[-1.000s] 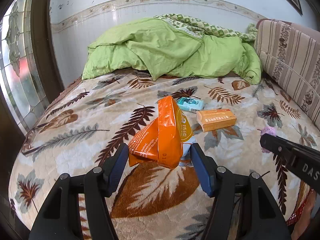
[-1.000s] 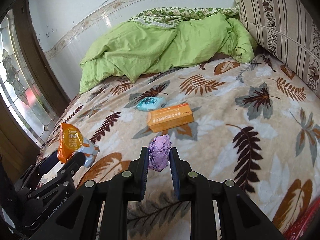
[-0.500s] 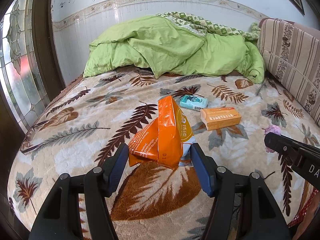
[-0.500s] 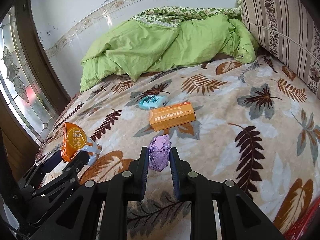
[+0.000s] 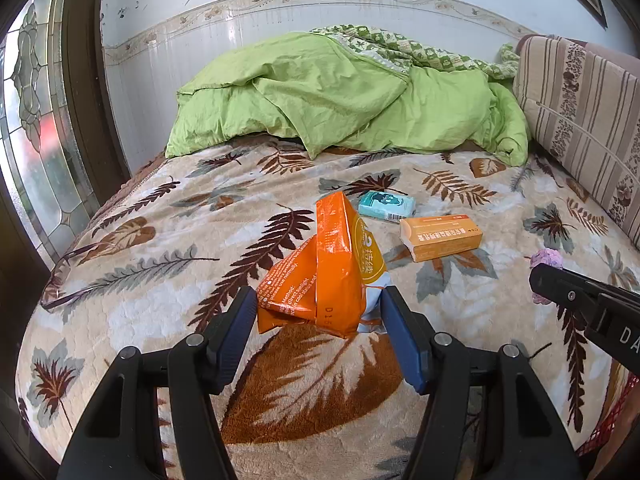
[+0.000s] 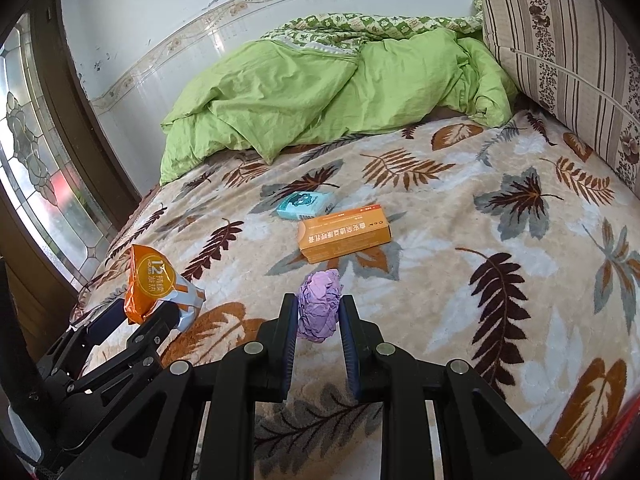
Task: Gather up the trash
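My left hand-held gripper (image 5: pixel 318 314) is clenching an orange wrapper (image 5: pixel 334 268) near the bed's (image 5: pixel 168 248) left edge; my right hand-held gripper (image 6: pixel 319 316) is clenching a purple paper wad (image 6: pixel 319 305).

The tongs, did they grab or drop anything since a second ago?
No, nothing visibly changed. The left tongs still clamp the orange wrapper, the right tongs still pinch the purple paper ball, and the orange box and blue packet lie where they were.
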